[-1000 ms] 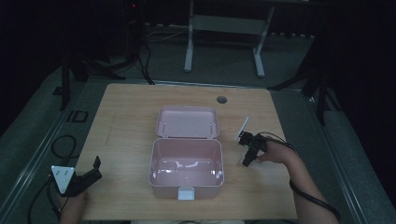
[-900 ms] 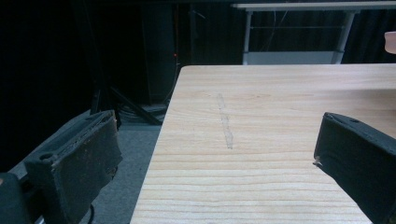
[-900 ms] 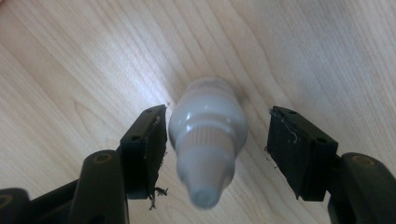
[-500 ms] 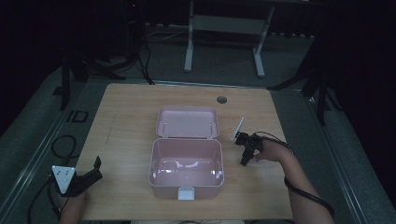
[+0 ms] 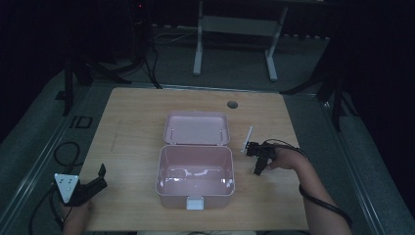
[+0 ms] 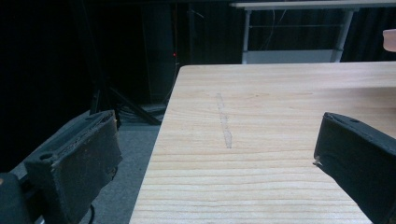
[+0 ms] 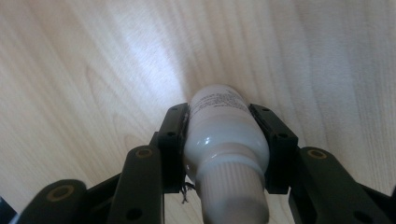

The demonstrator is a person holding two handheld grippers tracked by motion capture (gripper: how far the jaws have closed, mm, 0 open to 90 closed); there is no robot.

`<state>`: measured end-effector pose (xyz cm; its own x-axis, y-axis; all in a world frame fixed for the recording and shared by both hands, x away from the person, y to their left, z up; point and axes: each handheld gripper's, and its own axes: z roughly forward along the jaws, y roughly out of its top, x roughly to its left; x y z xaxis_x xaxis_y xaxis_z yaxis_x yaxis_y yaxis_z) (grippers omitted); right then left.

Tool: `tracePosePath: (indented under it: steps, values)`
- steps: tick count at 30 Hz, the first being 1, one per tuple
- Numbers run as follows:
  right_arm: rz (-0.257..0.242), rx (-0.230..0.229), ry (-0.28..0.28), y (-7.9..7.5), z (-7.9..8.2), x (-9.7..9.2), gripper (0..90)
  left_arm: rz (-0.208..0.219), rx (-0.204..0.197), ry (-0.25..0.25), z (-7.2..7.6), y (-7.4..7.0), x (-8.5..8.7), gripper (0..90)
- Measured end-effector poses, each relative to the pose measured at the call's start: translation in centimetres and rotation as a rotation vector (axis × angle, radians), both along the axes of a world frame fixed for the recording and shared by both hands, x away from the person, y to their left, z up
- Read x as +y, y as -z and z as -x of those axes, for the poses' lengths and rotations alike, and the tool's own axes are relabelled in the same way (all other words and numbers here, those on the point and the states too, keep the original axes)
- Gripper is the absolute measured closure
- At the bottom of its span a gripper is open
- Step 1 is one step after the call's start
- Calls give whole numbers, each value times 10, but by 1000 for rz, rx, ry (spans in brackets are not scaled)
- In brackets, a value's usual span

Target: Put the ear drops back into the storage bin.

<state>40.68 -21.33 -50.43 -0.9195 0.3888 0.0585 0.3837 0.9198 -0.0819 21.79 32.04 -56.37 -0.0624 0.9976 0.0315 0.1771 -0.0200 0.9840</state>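
Observation:
A small white plastic bottle [image 7: 219, 121] with a ribbed cap lies on the wooden table, and my right gripper [image 7: 220, 114] is shut on its body, one black pad pressed on each side. Its jaws have just been closing onto the bottle. From above, the right gripper [image 5: 258, 157] points down at the table just right of an open pink box [image 5: 195, 188], whose lid [image 5: 196, 128] lies folded back. My left gripper [image 5: 94, 185] rests at the table's front left corner. Its jaws stand wide open in the left gripper view [image 6: 219, 154] with nothing between them.
The wooden table [image 5: 132, 132] has a round cable hole [image 5: 232, 105] at the back. Bare wood lies left of the box. The table's left edge [image 6: 159, 140] drops to a dark floor with cables and stand legs.
The right hand has shifted very slightly beside the box, low over the table. The left gripper has stayed where it was.

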Motion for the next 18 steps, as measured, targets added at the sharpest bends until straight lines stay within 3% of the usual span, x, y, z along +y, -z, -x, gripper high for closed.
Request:
tracePosePath:
  steps: [3,9,13,18]
  values:
    - [3,0,-93,0,7,-1,596,0,0,-1,0,0,0,5]
    - [-8,-6,-194,-5,15,0,597,1,0,-1,0,0,0,5]
    - [-1,-17,-300,-8,26,1,597,1,1,-1,0,0,0,5]
    - [43,-18,-345,-9,34,3,597,0,2,-1,0,0,0,5]
